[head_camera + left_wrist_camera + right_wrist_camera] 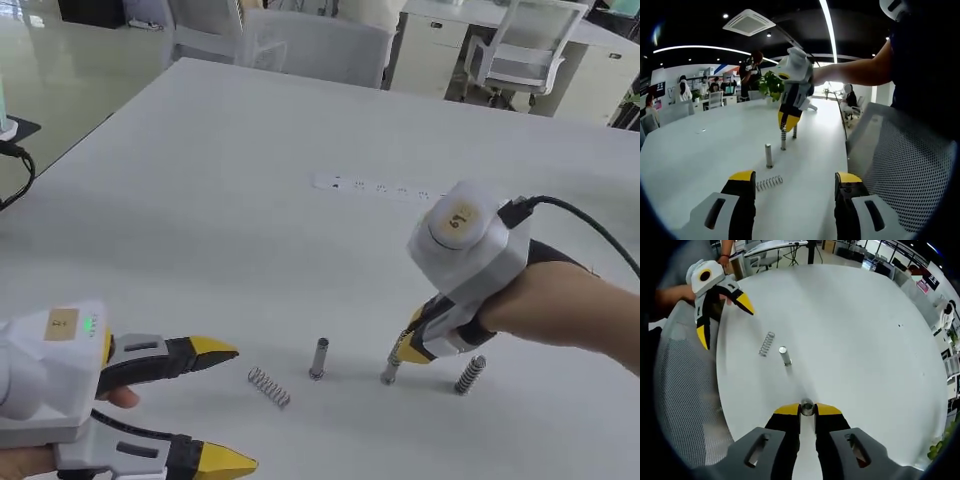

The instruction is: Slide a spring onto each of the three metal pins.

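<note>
Three metal pins stand on the white table (250,200). The left pin (318,358) (769,155) (785,355) is bare. My right gripper (405,347) (789,121) (807,410) is shut on a spring (393,362) (783,131) (807,407) that sits over the middle pin (388,376) (783,145). The right pin (470,375) (794,131) wears a spring. A loose spring (268,386) (769,183) (767,343) lies flat just left of the bare pin. My left gripper (225,405) (795,177) (725,322) is open near the front edge, pointing at the loose spring, holding nothing.
A white power strip (380,187) lies further back on the table. Office chairs (515,45) stand beyond the far edge. A grey mesh chair back (900,160) (685,405) sits close beside the table's near edge.
</note>
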Motion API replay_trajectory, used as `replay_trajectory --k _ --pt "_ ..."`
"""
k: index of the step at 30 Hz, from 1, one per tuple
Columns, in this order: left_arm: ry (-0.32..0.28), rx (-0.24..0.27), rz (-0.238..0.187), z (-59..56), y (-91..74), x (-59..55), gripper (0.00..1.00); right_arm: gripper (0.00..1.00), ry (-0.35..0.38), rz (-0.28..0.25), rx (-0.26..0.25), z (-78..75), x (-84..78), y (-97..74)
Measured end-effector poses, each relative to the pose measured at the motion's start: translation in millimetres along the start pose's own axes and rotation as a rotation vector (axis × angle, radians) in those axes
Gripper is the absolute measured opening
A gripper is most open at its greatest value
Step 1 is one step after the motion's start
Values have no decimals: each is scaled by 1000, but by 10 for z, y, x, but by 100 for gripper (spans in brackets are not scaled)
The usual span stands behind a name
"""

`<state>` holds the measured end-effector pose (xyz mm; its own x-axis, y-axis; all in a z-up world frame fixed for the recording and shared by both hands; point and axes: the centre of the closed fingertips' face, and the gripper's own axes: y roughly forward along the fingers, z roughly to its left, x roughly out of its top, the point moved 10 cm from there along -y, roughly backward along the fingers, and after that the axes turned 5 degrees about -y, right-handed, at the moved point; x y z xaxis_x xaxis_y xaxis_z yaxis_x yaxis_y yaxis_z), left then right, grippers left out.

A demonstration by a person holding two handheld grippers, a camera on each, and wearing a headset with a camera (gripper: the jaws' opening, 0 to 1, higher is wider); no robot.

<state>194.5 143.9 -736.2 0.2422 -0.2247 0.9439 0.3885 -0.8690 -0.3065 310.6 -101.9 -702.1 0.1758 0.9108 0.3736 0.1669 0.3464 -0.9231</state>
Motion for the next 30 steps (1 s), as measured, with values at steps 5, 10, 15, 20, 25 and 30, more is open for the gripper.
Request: replay_trajectory --k 5,10,15,20,25,30 --pt "1 2 -1 2 -6 9 60 8 13 7 3 -2 -23 105" --pt "3 5 1 5 -18 6 60 8 5 23 2 17 -25 187" --pt "1 6 0 4 -19 1 60 8 10 29 5 24 -30 227" --pt "0 5 1 2 -9 0 59 8 19 26 2 23 -23 239" --pt "3 4 -1 2 -2 9 59 11 23 29 2 40 -38 255" --pt "3 3 2 0 -5 4 59 13 34 25 1 56 -64 242"
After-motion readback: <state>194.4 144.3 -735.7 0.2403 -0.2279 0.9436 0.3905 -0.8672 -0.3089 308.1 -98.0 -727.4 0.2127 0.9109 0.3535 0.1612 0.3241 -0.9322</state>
